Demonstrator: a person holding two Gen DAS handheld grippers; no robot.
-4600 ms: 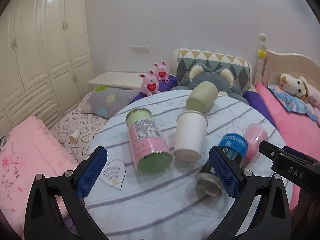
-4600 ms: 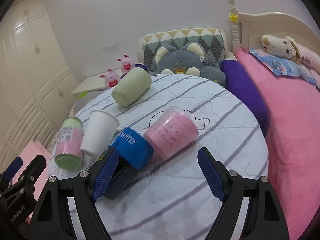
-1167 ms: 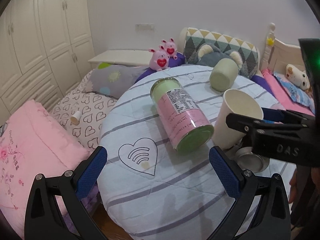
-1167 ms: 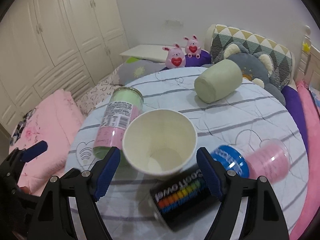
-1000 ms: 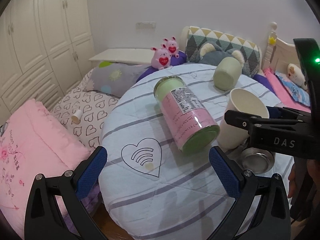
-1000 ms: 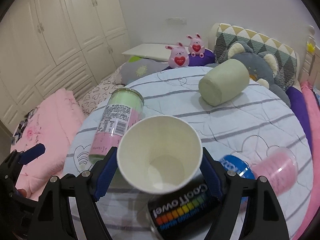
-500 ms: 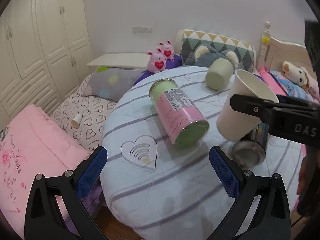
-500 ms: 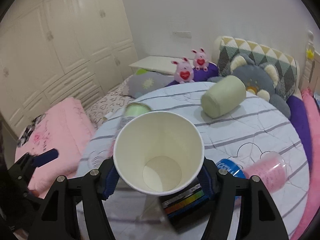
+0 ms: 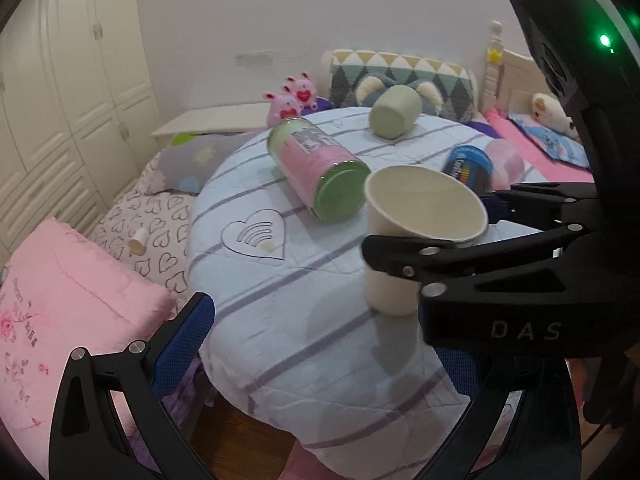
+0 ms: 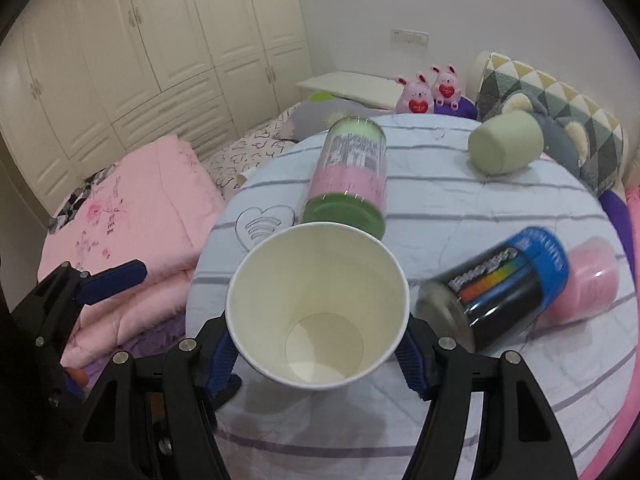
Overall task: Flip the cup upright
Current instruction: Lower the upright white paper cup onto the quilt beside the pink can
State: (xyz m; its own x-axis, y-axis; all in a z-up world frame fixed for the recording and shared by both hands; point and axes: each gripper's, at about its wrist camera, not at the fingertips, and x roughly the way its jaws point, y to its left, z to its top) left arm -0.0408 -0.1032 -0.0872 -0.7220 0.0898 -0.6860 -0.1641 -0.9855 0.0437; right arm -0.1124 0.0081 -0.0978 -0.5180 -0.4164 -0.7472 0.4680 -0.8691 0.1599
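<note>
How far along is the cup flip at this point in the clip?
Done: the white paper cup is mouth-up. In hand: the right gripper has its jaws closed on the cup's sides, base at or just above the striped tablecloth; contact is hard to judge. Left: set it down and release. The left gripper is open and idle. The pink-and-green canister and green cup lie on their sides.

A: Left wrist view looks across the round table (image 9: pixel 256 300) from its near edge.

B: Right wrist view sits close above the white cup (image 10: pixel 318 308), facing the shared table (image 10: pixel 460 200).
</note>
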